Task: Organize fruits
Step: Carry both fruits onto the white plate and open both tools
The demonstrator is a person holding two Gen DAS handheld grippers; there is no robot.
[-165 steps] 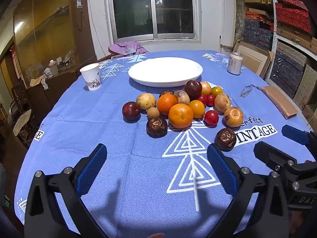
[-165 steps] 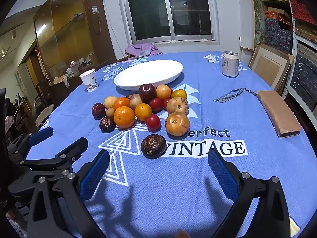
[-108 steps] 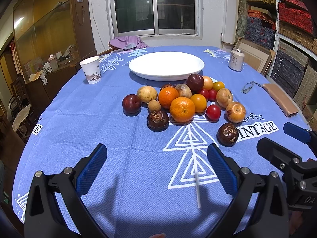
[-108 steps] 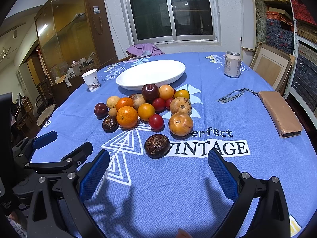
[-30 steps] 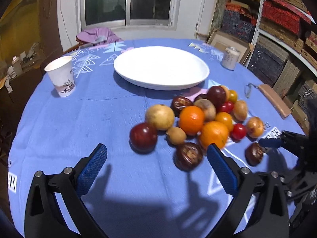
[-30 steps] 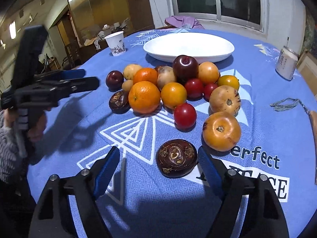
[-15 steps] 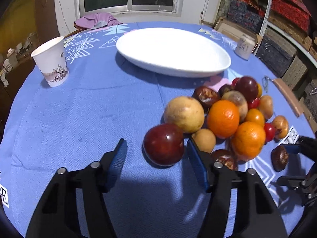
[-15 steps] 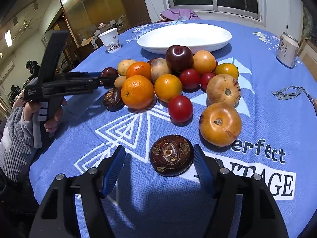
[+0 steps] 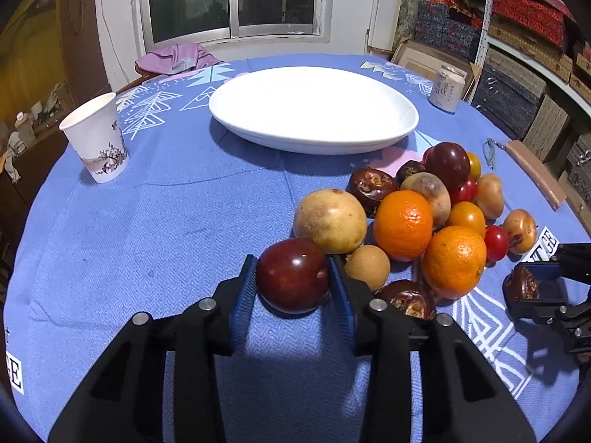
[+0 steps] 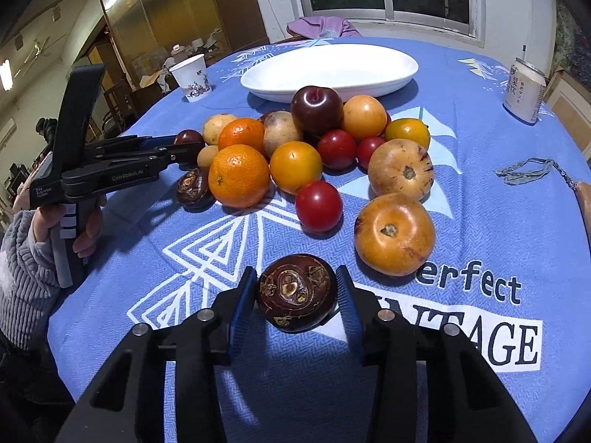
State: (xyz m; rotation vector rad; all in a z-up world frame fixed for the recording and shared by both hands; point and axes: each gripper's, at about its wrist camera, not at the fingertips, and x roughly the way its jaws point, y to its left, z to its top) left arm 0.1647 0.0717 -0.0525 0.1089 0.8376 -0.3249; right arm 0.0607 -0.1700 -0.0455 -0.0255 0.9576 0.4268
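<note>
Left wrist view. Round table under a blue patterned cloth (image 9: 177, 221). White oval plate (image 9: 314, 109) at the far centre, nothing on it. Paper cup (image 9: 98, 136) far left, upright; drink can (image 9: 447, 88) far right, upright; brown flat case (image 9: 535, 173) by the right edge. Fruit pile to the right of centre: pale yellow-brown fruit (image 9: 330, 220) directly behind the jaws, small tan fruit (image 9: 367, 266) just beside the right finger, two oranges (image 9: 402, 224) further right, wrinkled dark fruit (image 9: 406, 301) close against the outer side of the right finger. Crowding on the right side only; left side clear cloth. Left gripper (image 9: 291, 277) closing, narrow, both blue pads against the flanks of the dark red plum (image 9: 292, 275), plum resting on the cloth between the fingertips. Right gripper (image 9: 532, 284) at the right edge, set about a dark brown fruit (image 9: 519, 288).

Right wrist view. Same pile ahead, plate (image 10: 332, 68) beyond it, cup (image 10: 192, 77) and can (image 10: 523, 90) at the far sides, a grey cord (image 10: 528, 170) on the right. Nearest neighbours: brown-orange fruit (image 10: 394, 234) up and to the right, red tomato (image 10: 318, 205) straight ahead, both apart from the fingers. Printed lettering on the cloth beside the right finger. Right gripper (image 10: 295, 302) closing, narrow; dark brown wrinkled fruit (image 10: 296, 297) centred between the pads, resting on the cloth; left pad at its skin, slight gap visible at the right pad. Left gripper (image 10: 188, 147) at far left, held in a hand (image 10: 86, 225) with grey ribbed sleeve, tips at the dark red plum (image 10: 188, 136) on the pile's left fringe.
</note>
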